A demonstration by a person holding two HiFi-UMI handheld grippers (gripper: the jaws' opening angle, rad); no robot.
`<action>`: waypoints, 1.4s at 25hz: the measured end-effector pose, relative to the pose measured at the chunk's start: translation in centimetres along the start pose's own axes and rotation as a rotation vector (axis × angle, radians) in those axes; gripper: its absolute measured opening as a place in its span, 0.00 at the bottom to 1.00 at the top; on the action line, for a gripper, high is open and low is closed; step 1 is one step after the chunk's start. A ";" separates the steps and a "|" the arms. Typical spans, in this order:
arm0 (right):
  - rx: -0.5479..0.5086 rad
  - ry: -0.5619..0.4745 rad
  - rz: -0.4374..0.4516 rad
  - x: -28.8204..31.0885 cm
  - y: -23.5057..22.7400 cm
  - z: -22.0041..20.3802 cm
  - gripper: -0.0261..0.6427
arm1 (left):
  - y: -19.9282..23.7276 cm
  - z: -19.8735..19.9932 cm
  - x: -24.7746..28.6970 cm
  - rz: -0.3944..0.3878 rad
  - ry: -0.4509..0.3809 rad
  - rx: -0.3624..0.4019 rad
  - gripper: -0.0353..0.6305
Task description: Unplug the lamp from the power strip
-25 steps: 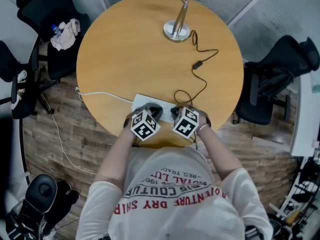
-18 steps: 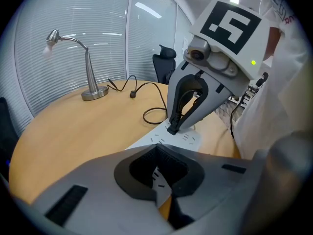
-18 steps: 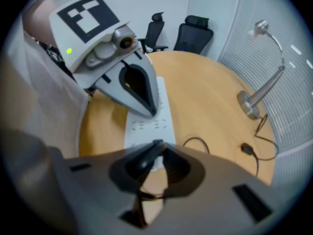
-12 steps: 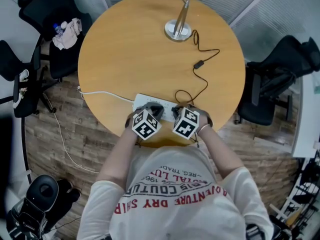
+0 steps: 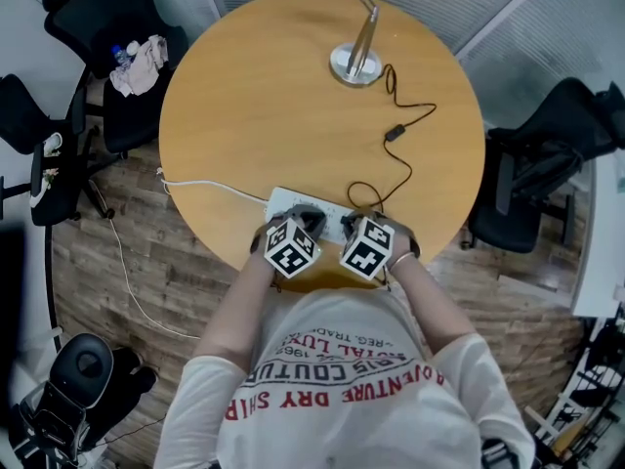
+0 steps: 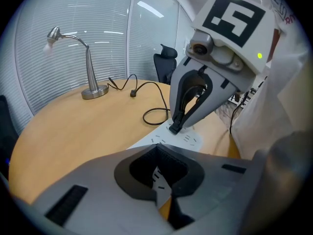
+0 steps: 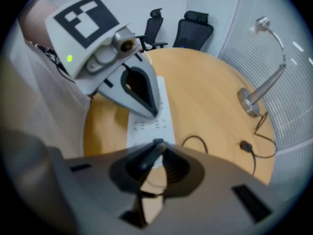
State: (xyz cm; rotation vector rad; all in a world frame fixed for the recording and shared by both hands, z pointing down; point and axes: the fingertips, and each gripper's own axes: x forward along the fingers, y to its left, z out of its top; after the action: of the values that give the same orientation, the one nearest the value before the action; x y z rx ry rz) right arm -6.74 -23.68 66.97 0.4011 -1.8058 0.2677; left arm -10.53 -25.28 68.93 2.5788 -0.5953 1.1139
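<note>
Closing has just been under way at the right gripper [image 7: 156, 145]: its jaws now pinch the black plug [image 6: 174, 129] between the fingertips, seated in the power strip [image 6: 193, 141] directly beneath them. Neither hand has shifted otherwise. Just beside, the left gripper [image 7: 151, 112], jaws together, presses its tips on the strip. Grip set, strip braced: a straight upward pull looks next. The lamp [image 5: 354, 62] stands well beyond both.

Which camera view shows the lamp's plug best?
The left gripper view: the black plug stands in the white power strip, and the right gripper has just been closing its jaws on it. The right gripper view shows it only blurred at the jaw tips; in the head view the right gripper hides it.
</note>
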 end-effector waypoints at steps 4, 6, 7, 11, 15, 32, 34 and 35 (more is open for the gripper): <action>0.082 -0.113 0.036 -4.4 -1.7 2.4 0.14 | 0.2 -0.3 -0.1 0.013 -0.003 0.016 0.09; 0.066 -0.116 0.015 -5.5 -2.5 2.5 0.14 | 0.1 -0.3 -0.1 0.019 -0.004 0.020 0.09; 0.067 -0.119 0.008 -5.7 -2.6 2.4 0.14 | 0.1 -0.3 -0.1 0.026 -0.007 0.028 0.09; 0.093 -0.153 -0.003 -5.8 -1.9 2.5 0.14 | 0.4 -0.2 -0.1 0.009 0.000 0.000 0.09; 0.127 -0.218 -0.030 -6.7 -1.5 2.4 0.14 | 0.5 -0.4 -0.3 -0.031 0.023 -0.074 0.09; 0.152 -0.644 -0.303 -16.1 -2.8 4.7 0.15 | 3.5 9.9 -12.7 0.257 -0.459 -0.188 0.09; 0.205 -0.733 -0.291 -17.6 -3.1 5.3 0.15 | 3.9 11.1 -15.0 0.301 -0.519 -0.190 0.09; 0.240 -0.779 -0.276 -18.2 -3.3 5.6 0.15 | 4.1 11.7 -16.3 0.322 -0.555 -0.199 0.09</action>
State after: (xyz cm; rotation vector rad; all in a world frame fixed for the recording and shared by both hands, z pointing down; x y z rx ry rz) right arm -6.07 -26.45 47.82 1.0204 -2.4445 0.1379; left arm -15.19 -29.30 49.39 2.6617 -1.2106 0.3606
